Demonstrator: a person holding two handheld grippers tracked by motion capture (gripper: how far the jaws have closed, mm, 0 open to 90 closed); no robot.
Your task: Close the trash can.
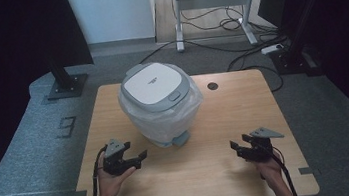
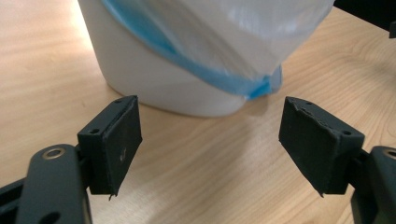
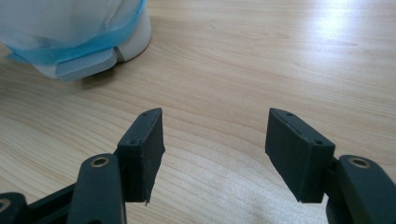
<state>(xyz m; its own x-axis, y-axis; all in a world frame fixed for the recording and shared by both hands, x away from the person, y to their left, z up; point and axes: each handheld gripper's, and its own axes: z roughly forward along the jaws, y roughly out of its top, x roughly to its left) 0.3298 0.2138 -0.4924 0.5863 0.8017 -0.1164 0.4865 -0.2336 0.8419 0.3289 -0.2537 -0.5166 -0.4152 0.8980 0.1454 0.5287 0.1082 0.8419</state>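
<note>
I see the white pedal bin [image 1: 160, 102], lined with a clear bag, standing mid-table [image 1: 221, 168]. My left gripper [image 1: 137, 159], jaws apart and empty, sits just beside the bin's lower left wall, not touching. My right gripper [image 1: 234, 147], jaws likewise apart and empty, lies well apart, right of the foot pedal [image 3: 85, 67].
</note>
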